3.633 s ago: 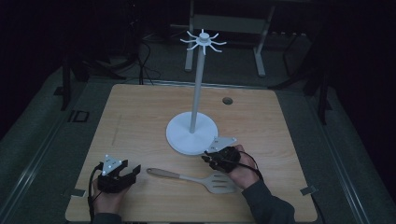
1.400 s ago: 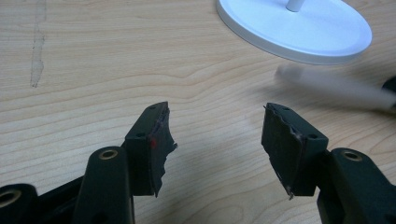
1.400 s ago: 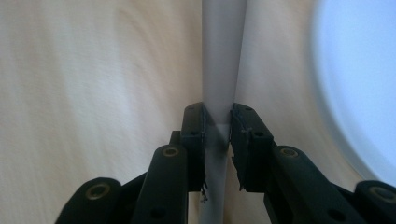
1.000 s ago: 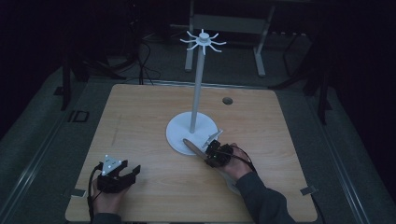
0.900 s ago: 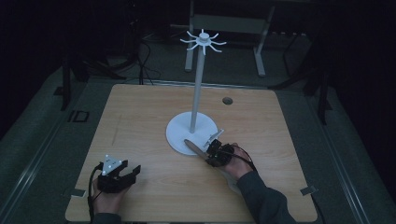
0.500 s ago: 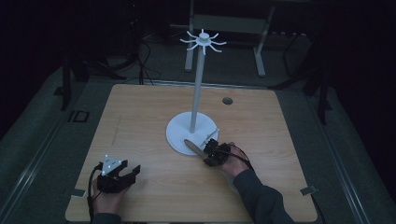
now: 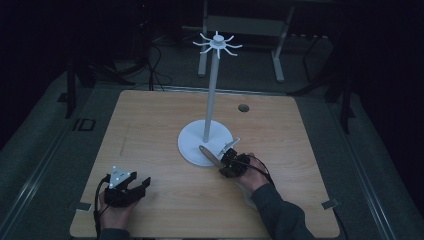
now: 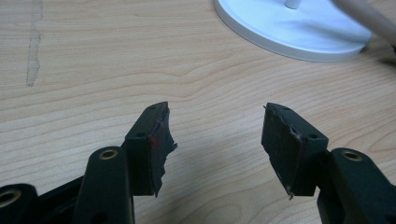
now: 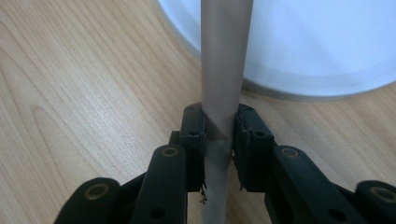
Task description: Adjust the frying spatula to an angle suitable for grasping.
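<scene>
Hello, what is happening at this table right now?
A person works at a wooden table with a claw in each hand. The right claw is shut on the handle of a spatula, holding it so that the handle points over the round base of a white hook stand. The left claw is open and holds nothing, near the table's front left. The hooks on top of the stand are bare.

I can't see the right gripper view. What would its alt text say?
Two black fingers clamp a pale handle that runs up the picture. Behind it, a white stand base sits on a wooden table.
</scene>
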